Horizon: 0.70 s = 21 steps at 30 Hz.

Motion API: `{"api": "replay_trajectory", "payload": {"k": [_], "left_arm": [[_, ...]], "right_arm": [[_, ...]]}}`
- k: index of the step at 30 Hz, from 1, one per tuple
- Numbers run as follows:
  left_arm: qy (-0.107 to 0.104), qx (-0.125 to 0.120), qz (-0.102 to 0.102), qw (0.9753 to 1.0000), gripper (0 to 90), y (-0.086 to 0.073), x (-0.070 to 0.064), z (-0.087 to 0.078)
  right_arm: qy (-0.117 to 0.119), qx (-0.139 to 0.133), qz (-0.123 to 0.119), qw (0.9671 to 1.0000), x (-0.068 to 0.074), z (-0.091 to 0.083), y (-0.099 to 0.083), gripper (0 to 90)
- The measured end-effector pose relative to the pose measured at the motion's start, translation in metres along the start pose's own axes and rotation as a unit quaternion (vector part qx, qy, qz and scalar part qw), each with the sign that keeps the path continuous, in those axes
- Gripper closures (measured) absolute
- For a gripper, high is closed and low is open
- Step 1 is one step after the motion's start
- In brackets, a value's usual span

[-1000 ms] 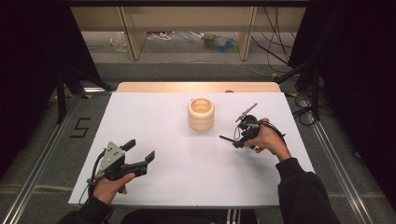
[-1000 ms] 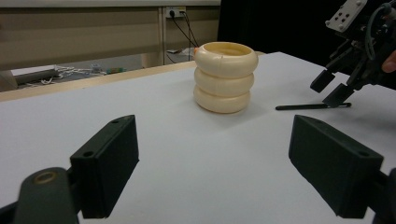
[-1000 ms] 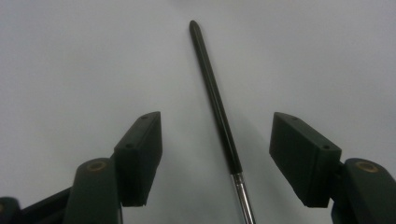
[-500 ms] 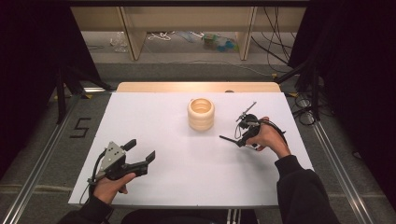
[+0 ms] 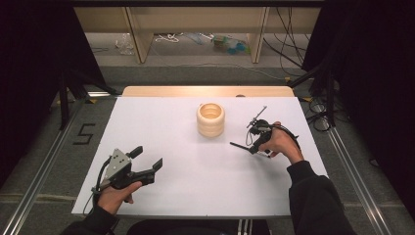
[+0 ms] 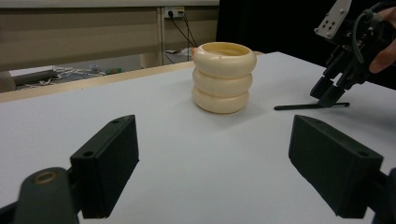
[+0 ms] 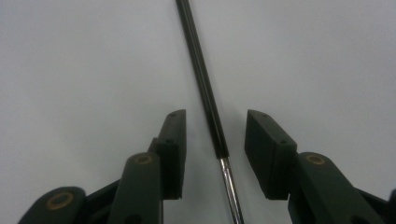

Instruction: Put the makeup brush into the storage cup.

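White worktop (image 5: 186,166) carries a slim black rod (image 7: 201,74) at right of center, its long axis running straight between the narrowly parted right tongs (image 7: 212,154) poised over it, while the left tongs (image 5: 147,159) gape wide at lower left.

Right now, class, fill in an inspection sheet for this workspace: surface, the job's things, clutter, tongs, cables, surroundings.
Surface: white table, bare around the items.
Job's things: thin black rod with a metal end, lying flat; stack of three cream rings, upright, apart from the rod.
Clutter: nothing seen on the table.
Tongs: right tongs open, jaws either side of the rod, not touching it; left tongs open, holding nothing.
Cables: loose ones on the floor beyond the table.
Surroundings: wooden shelving, black curtains.
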State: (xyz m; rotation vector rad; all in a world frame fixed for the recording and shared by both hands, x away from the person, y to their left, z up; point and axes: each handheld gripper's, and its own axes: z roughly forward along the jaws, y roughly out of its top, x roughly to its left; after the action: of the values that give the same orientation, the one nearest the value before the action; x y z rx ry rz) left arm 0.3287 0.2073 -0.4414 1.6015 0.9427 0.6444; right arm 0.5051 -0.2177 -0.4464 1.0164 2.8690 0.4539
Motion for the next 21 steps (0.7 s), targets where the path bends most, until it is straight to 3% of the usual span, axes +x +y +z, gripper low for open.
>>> {"api": "replay_trajectory", "payload": {"k": [21], "left_arm": [[-0.001, 0.001, 0.002, 1.0000, 16.0, 0.0000, -0.0005, 0.0004]], "right_arm": [[0.004, 0.020, -0.009, 0.9997, -0.0029, 0.0062, -0.0003, 70.6]]}}
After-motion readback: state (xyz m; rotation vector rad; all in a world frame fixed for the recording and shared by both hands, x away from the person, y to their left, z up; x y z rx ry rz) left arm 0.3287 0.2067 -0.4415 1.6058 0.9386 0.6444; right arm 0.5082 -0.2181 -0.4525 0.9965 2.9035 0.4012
